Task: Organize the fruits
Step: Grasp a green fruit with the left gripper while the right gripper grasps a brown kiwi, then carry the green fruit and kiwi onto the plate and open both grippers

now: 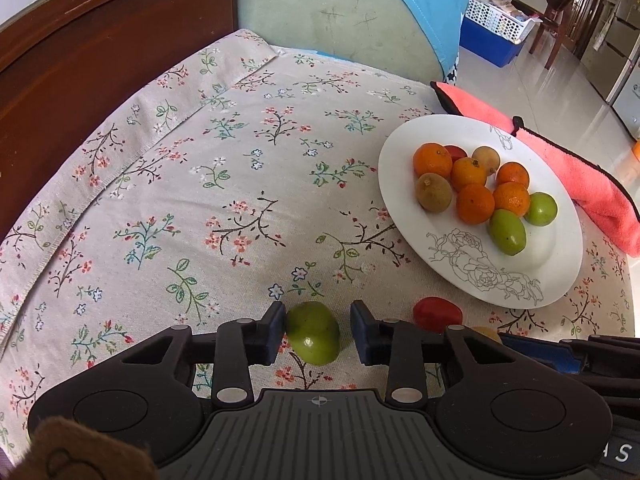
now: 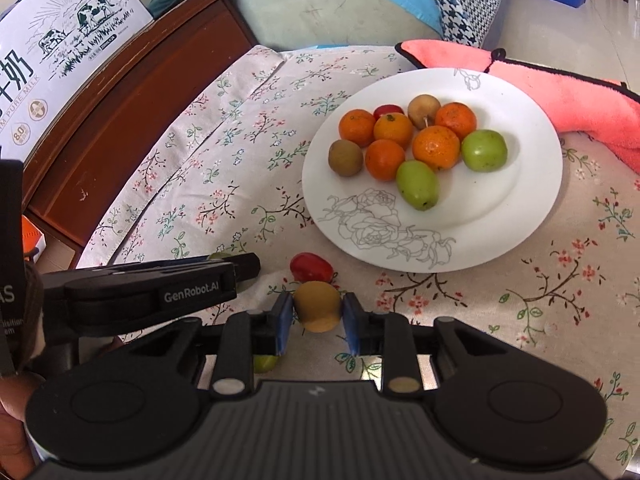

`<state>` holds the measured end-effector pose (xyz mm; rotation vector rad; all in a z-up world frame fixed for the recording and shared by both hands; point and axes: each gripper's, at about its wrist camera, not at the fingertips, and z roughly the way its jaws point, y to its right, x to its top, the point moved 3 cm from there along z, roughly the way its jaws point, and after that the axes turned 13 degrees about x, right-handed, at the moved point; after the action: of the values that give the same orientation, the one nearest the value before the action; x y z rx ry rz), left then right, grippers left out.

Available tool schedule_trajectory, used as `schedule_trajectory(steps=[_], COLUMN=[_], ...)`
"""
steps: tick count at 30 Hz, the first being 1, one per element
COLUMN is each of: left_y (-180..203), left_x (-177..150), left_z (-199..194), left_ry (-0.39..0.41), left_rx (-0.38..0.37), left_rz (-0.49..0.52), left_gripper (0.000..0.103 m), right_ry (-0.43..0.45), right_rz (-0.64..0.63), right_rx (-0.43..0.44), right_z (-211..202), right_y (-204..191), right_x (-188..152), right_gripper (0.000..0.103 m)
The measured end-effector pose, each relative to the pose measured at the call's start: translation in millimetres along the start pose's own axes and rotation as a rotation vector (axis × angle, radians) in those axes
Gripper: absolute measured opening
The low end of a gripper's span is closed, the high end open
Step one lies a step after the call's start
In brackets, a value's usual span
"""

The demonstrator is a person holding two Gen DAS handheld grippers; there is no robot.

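Note:
A white plate [image 1: 532, 280] [image 2: 500, 236] on the floral cloth holds several oranges, two green fruits and brownish fruits. My left gripper [image 1: 318, 330] is open around a green fruit [image 1: 314, 332] lying on the cloth; its left finger touches the fruit and a gap shows at the right finger. My right gripper [image 2: 318, 314] is shut on a yellow-brown fruit [image 2: 318, 306]. A red fruit [image 1: 438, 314] [image 2: 311, 267] lies on the cloth just before the plate. The left gripper's body [image 2: 160, 292] shows at the left in the right wrist view.
A pink towel [image 1: 576, 176] [image 2: 560, 88] lies behind the plate at the table's right edge. A wooden cabinet [image 1: 80, 64] stands to the left and a green cushion [image 1: 340, 12] beyond the table. Another green fruit [image 2: 266, 363] lies under my right gripper.

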<state>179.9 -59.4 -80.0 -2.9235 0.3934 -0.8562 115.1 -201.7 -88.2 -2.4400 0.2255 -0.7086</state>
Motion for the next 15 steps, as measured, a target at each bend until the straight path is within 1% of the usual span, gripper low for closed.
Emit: schedule_trajectory(steps=[3, 5, 6, 9, 15], left_y=[4, 6, 6, 4, -4], left_x=[-1, -2, -2, -2, 2], left_z=[-1, -2, -2, -3, -10], left_ry=[0.014, 0.026, 0.032, 0.030, 0.045], left_rx=[0.018, 0.017, 0.011, -0.007, -0.014], left_rz=[0.030, 0.043, 0.045, 0.026, -0.009], left_gripper=[0.035, 0.032, 0.026, 0.025, 0.025], right_ry=[-0.002, -0.001, 0.003, 0.019, 0.057], right_rz=[0.022, 0.031, 0.034, 0.042, 0.062], right_rx=[-0.008, -0.008, -0.007, 0.004, 0.018], right_z=[0, -1, -2, -7, -19], right_y=[2, 4, 4, 5, 7], right_x=[0, 1, 2, 5, 13], right_gripper=[0.027, 0.027, 0.027, 0.027, 0.027])
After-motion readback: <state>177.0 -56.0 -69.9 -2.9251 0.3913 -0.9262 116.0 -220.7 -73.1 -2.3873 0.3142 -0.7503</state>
